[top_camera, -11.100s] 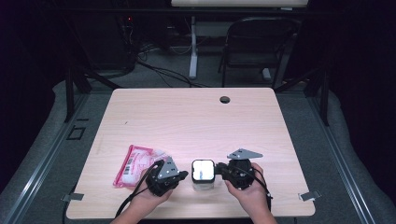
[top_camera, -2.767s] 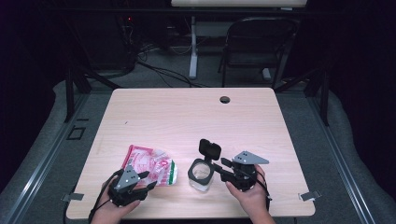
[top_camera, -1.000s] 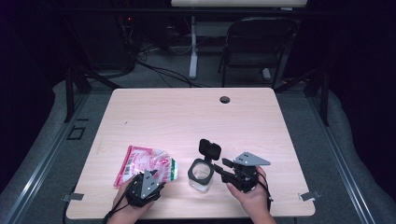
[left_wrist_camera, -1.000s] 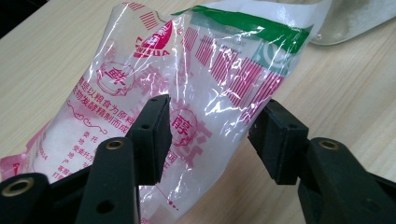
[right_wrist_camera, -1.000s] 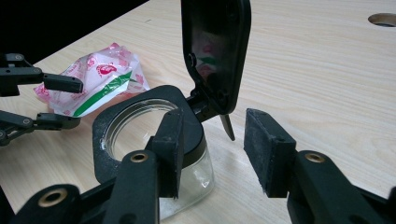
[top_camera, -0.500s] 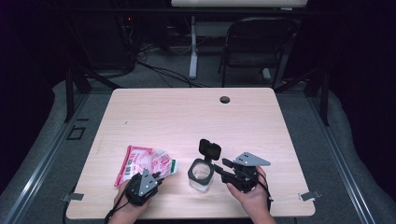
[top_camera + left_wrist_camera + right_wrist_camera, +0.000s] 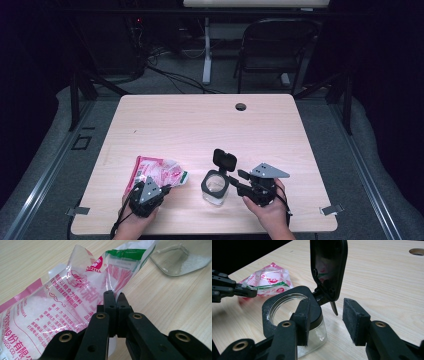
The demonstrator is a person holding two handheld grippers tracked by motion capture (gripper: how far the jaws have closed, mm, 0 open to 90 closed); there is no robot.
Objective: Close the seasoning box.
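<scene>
Step in hand: filling the jar (image 7: 216, 186) from the bag (image 7: 156, 172) of white grains; the lift of the bag looks about to begin.
Left tongs (image 7: 113, 295): pressed together on the bag's clear plastic below its torn green top.
Right tongs (image 7: 325, 321): spread, one jaw against the jar's black collar, the other free beside the hinge.
Bag: lying flat near the front edge of the tabletop (image 7: 200, 125), toward the front left corner, mouth pointing at the jar.
Jar: upright at the front edge, near the middle, its lid (image 7: 224, 160) flipped up and open, some white grains inside.
Next move: probably raise the bag, carry its mouth over the jar, tip slowly; the right tongs should close to steady the jar.
Surface: pale wood, with a round hole (image 7: 241, 106) near the back edge.
Room: dark, a folding chair (image 7: 275, 50) and cables behind.
</scene>
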